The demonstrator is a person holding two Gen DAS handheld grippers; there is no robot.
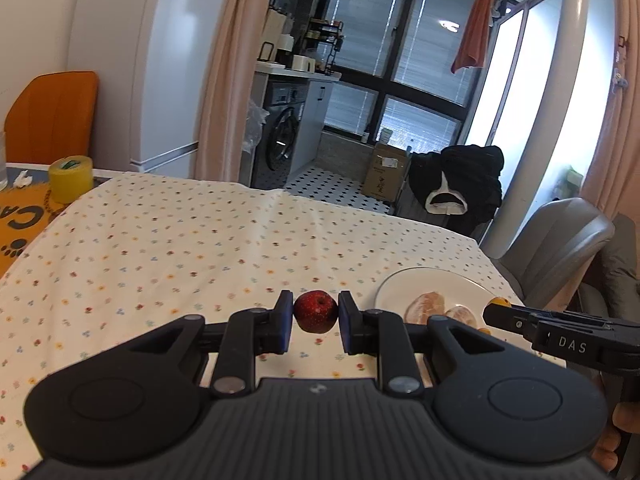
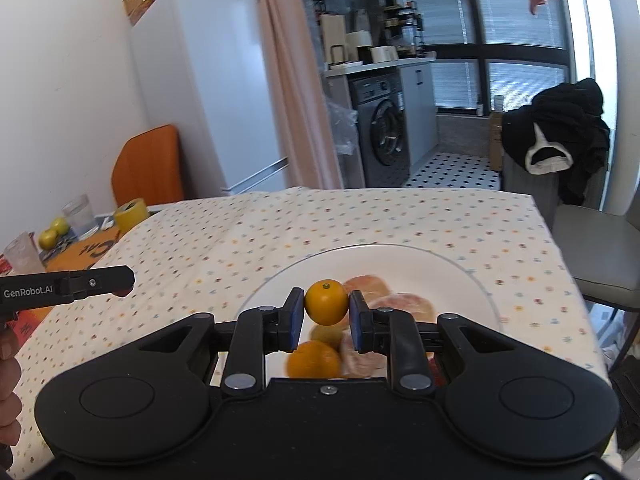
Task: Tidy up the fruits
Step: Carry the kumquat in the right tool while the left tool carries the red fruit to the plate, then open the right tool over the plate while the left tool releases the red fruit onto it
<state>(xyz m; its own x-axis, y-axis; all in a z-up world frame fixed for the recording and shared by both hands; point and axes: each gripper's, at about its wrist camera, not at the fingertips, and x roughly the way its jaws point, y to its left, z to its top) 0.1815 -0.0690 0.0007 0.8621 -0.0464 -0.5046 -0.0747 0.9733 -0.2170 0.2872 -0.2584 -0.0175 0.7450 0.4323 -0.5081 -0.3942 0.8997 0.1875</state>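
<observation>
From the left wrist view, the left gripper [image 1: 316, 316] is pinching a small red apple [image 1: 316, 311] above the floral tablecloth [image 1: 160, 240], just left of the white plate [image 1: 390, 286] (pale peeled pieces already lying there). From the right wrist view, the right gripper [image 2: 327, 309] is squeezing a small orange [image 2: 327, 302] directly over that plate [image 2: 460, 280], above another orange [image 2: 314, 359]. The right hand looks nearer the plate; the apple needs carrying rightward.
</observation>
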